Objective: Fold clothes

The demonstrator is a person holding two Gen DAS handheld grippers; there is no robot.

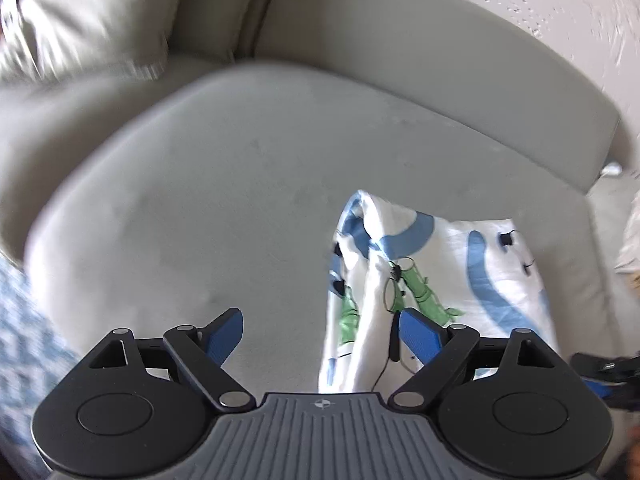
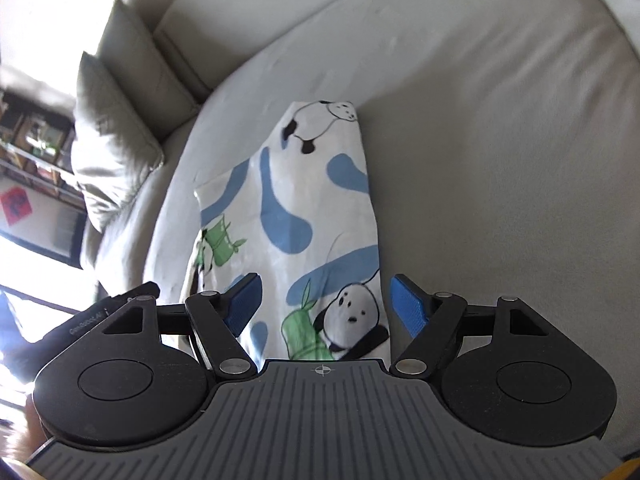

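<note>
Both claws are spread wide and holding nothing. The right claw [image 2: 322, 306] sits straight over the near end of the cloth [image 2: 296, 216], probably lined up for a pinch. The left claw [image 1: 320, 334] hangs off its left edge. Cloth's a narrow strip on the sofa [image 2: 500, 152], folded over lengthwise, so either mid-fold or done.

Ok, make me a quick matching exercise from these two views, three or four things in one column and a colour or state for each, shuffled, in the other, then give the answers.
Things:
1. panda-print garment
2. sofa seat cushion
3. left gripper
4. throw pillow

Descriptions:
A. open, holding nothing
B. white with blue and green patches, lying partly folded
C. propped in the sofa's corner
D. plain pale grey, under the garment

Pairs: 1-B, 2-D, 3-A, 4-C
</note>
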